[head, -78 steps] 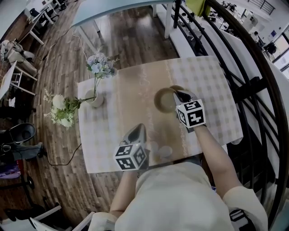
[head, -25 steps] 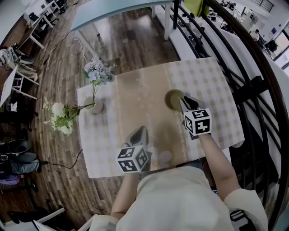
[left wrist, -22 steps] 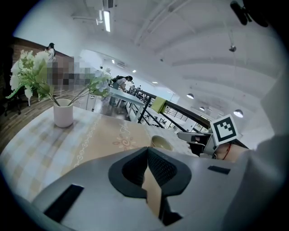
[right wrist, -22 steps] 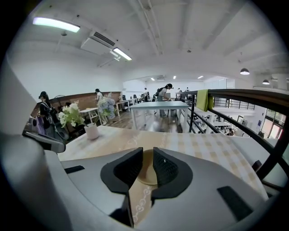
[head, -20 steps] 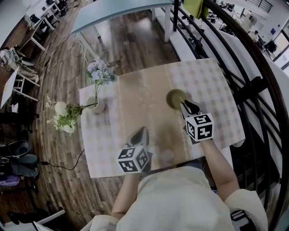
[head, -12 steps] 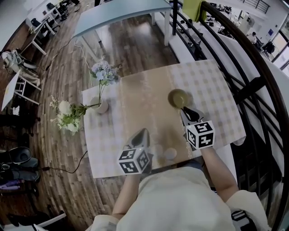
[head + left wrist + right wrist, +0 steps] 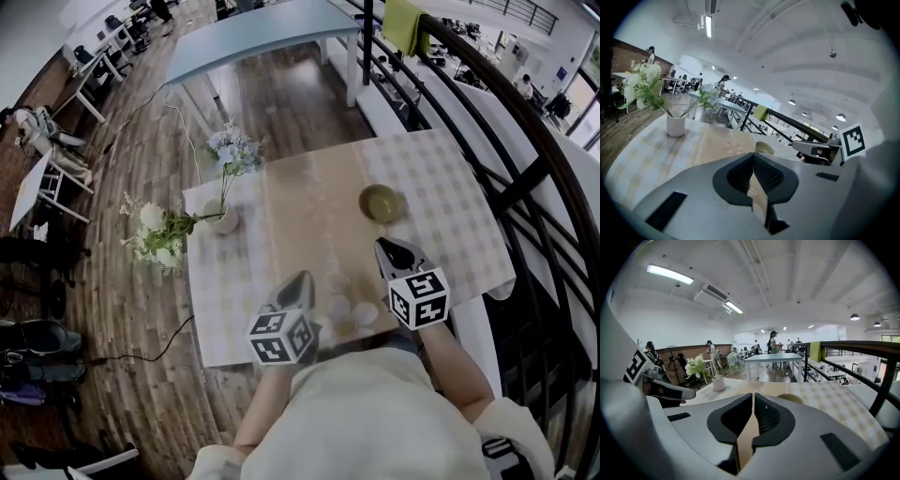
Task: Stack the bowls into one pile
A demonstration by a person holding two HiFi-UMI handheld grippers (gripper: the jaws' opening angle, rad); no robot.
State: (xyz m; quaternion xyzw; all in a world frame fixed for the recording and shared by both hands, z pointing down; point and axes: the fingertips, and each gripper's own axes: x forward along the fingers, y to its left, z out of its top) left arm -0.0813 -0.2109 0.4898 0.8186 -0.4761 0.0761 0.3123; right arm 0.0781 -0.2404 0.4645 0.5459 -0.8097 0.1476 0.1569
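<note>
The olive-green bowls sit as one pile on the tan runner, right of the table's middle; the pile also shows as bowls and bowls in the gripper views. My right gripper hovers just short of the pile, apart from it, shut and holding nothing. My left gripper is near the front edge, also shut and holding nothing. In its own view the left gripper has its jaws together. The right gripper shows only a thin slit.
A white vase with flowers stands at the table's left, seen also as vase and vase. Pale round spots lie on the runner between the grippers. A black railing runs along the right. Checked cloth covers the table.
My right gripper has drawn back from the bowls toward the near edge and is now apart from them. The left gripper has hardly moved. The head view shifted.
</note>
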